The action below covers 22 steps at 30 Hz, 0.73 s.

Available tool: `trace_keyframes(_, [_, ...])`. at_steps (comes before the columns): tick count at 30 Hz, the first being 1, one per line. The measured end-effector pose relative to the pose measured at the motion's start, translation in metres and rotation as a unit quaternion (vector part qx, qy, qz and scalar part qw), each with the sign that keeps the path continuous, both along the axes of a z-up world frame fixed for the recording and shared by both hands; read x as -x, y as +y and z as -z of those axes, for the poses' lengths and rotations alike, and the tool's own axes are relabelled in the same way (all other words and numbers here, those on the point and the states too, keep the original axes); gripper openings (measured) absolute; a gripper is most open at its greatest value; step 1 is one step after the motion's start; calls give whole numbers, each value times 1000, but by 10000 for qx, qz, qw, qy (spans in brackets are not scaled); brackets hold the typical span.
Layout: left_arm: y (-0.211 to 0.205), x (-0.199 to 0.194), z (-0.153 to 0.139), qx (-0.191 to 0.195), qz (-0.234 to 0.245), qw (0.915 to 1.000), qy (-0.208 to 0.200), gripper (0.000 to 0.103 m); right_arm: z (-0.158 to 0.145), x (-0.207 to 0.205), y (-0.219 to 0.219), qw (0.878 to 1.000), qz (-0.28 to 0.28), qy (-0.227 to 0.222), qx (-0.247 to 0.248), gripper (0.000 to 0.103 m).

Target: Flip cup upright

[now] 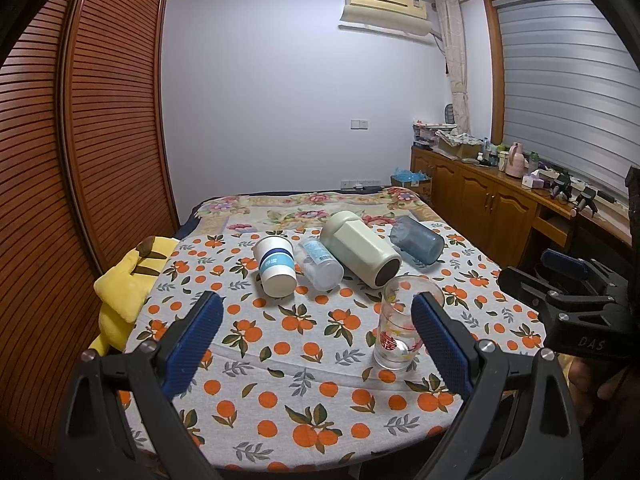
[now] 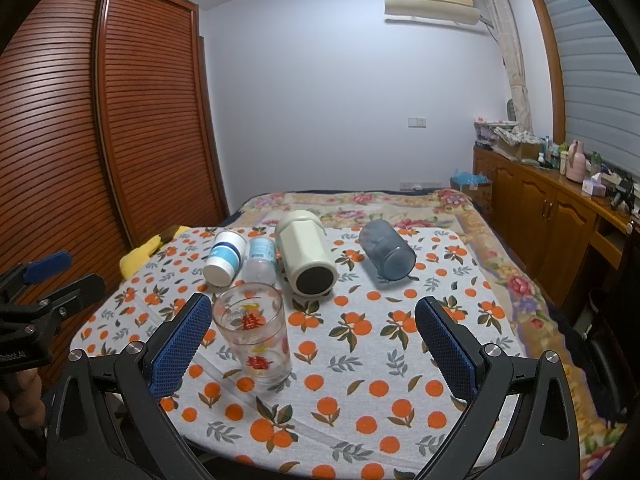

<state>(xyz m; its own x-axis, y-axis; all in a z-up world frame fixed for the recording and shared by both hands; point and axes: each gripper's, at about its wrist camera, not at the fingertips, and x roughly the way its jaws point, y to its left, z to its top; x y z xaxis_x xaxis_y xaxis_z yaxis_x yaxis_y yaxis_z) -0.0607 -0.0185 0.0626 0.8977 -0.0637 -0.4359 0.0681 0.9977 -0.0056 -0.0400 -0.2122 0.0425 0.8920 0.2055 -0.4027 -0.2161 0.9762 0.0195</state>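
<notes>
**One glass stands up, four cups lie down**

The clear glass (image 2: 254, 336) with red marks stands upright on the worktop (image 2: 360, 360), mouth up. It is on the near side, close to both grippers.

Behind it four cups lie on their sides in a row. From left to right they are a white paper cup (image 2: 224, 258) with a blue band, a clear plastic cup (image 2: 261, 260), a big cream cup (image 2: 306, 258) and a blue-grey cup (image 2: 386, 250). The paper cup and the clear plastic cup touch. The blue-grey cup lies apart from the others.

The left gripper (image 1: 316, 340) is held low at the near edge and points across the worktop. The right gripper (image 2: 314, 344) sits just beside it and points the same way.

A cloth with oranges on it covers the worktop. A yellow soft toy (image 1: 124, 288) lies at the left edge. Past the worktop is a bed with a flowery blanket (image 1: 312, 208). A brown wardrobe (image 1: 80, 140) stands on the left and wooden cupboards (image 2: 552, 216) on the right.

Both grippers have their blue fingers spread wide. They hold nothing. In the right wrist view the glass stands just beside the left finger (image 2: 180, 348), and I cannot tell if they touch.
</notes>
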Motion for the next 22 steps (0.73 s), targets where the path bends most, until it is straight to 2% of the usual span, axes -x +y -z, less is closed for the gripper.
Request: trace_keyframes(22, [-4,0,-1,-3,15,10000,11,96,0,1,-1,10000,-1,-4,3,103])
